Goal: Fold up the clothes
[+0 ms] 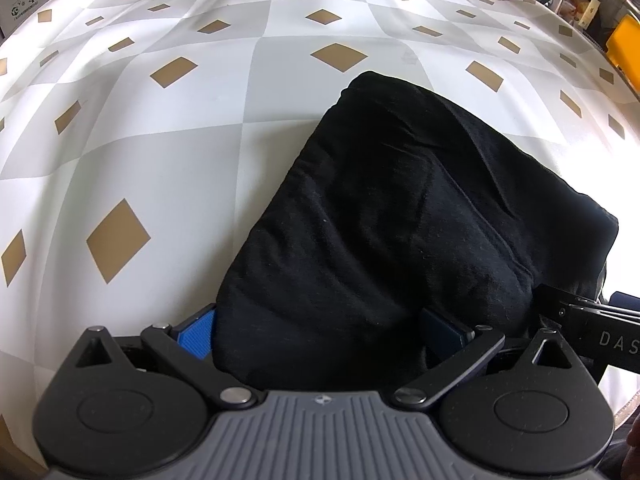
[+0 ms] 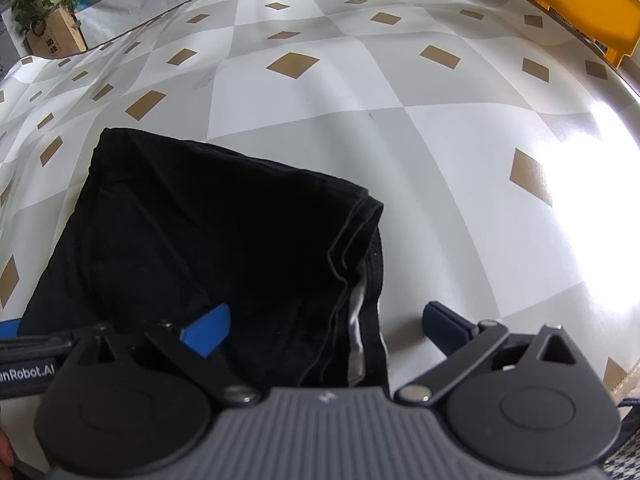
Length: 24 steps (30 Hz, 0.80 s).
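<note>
Black cotton garment (image 1: 380, 216), folded into a thick layered rectangle, lies on the bench (image 1: 160, 160) with its diamond-patterned cloth. Left hand-held gripper (image 1: 320, 332) points steeply down, jaws spread wide astride the near fold, pads not pressing. Right hand-held gripper (image 2: 326, 328) likewise tilted, jaws fully apart over the layered edge.

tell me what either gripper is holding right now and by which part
Nothing is gripped. The right gripper stands wide open over the near right edge of the folded black garment. The left gripper also straddles its near edge, pads spread wide, not pinching.
</note>
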### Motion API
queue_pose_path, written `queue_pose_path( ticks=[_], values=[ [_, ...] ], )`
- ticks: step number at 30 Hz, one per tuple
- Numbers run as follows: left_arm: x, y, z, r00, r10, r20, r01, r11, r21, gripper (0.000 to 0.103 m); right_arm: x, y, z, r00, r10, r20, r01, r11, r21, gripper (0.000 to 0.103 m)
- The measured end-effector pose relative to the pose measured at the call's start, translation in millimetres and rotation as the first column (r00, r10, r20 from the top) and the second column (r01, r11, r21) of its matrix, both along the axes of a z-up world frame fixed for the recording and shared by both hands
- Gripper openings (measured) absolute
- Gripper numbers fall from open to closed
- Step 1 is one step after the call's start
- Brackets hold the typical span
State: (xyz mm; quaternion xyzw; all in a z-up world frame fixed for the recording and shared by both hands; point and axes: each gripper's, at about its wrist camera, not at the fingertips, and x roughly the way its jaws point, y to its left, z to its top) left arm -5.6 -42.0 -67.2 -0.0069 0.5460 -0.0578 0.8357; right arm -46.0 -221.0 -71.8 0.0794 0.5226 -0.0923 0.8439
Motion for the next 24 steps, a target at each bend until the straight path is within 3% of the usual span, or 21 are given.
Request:
queue_pose_path(
  ticks=[5,7,10,17,20,24],
  values=[
    [-2.6,-3.1,0.9,0.999,-0.036,0.015,0.036,0.999,-0.026,0.102,-0.4,0.5,0.3,1.0,0.012,0.012,-0.012,1.0,0.0,0.101],
    [-4.1,-6.7,1.6,0.998,-0.063,0.022,0.064,0.997,-0.038,0.102,-1.0,2.8,1.7,0.999,0.033,0.026,-0.033,0.999,0.0,0.097],
    [-4.8,-9.6,2.1,0.997,-0.077,0.031,0.078,0.996,-0.044,0.101,-0.2,6.9,4.5,0.996,0.074,0.049,-0.075,0.997,0.019,0.082],
    [-2.5,-12.9,5.3,0.993,-0.104,0.049,0.109,0.99,-0.091,0.096,2.5,5.4,5.8,0.995,0.079,0.058,-0.081,0.996,0.036,0.074],
    [-1.3,-12.9,6.8,0.991,-0.117,0.062,0.124,0.985,-0.121,0.091,2.7,5.2,6.5,0.994,0.089,0.063,-0.092,0.995,0.041,0.069],
    [-1.4,-12.2,8.9,0.988,-0.124,0.09,0.135,0.983,-0.124,0.072,2.2,6.4,7.8,0.991,0.112,0.072,-0.116,0.992,0.055,0.058]
  ],
)
